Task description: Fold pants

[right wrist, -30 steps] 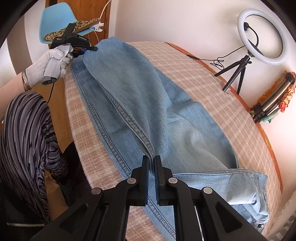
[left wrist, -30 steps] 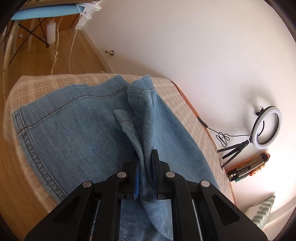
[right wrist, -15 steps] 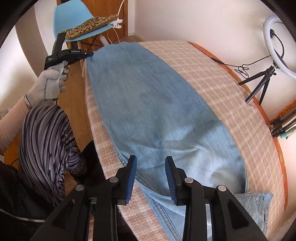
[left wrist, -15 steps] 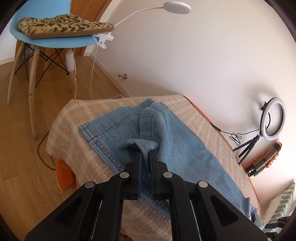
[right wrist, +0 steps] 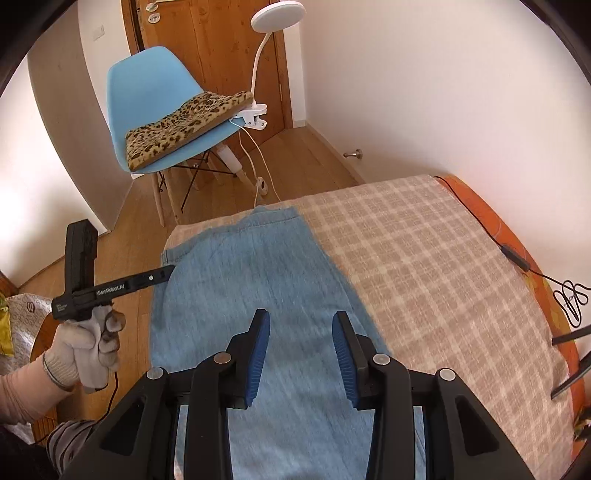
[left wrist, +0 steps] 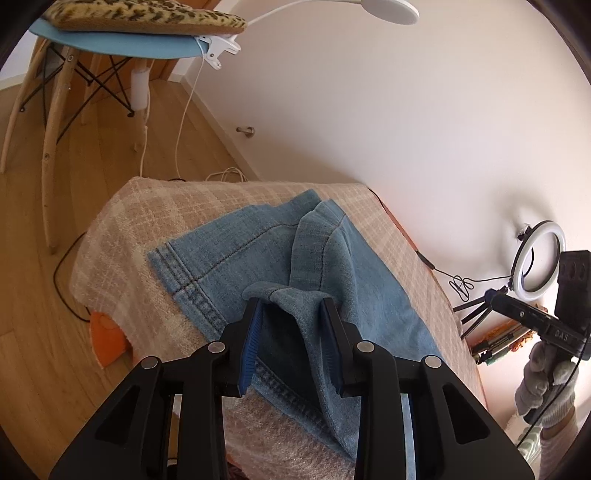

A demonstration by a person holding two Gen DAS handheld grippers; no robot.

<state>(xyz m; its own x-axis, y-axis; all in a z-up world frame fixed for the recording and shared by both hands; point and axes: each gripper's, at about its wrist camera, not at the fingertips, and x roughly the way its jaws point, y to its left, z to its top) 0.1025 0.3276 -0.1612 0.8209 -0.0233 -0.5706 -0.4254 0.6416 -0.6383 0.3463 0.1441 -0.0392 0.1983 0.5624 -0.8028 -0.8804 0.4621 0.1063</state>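
Observation:
Light blue denim pants (right wrist: 258, 280) lie lengthwise on a bed with a beige checked blanket (right wrist: 424, 258). In the left wrist view the leg hems (left wrist: 229, 251) lie near the bed's end, and a bunched fold of denim (left wrist: 291, 299) rests between the fingers. My left gripper (left wrist: 293, 306) is open around that fold, jaws apart. It also shows in the right wrist view (right wrist: 166, 273) at the pants' left edge. My right gripper (right wrist: 301, 321) is open and empty above the flat denim. It shows in the left wrist view (left wrist: 532, 317) at the right.
A blue chair (right wrist: 162, 107) with a leopard cushion (right wrist: 184, 129) and a clip-on white lamp (right wrist: 277, 14) stands beyond the bed's end. A ring light on a tripod (left wrist: 535, 258) and a cable (right wrist: 517, 258) sit by the wall side. Wooden floor lies to the left.
My left gripper has opened and let go of the denim fold it held. My right gripper, which opened half a second ago, has lifted and now points toward the bed's end.

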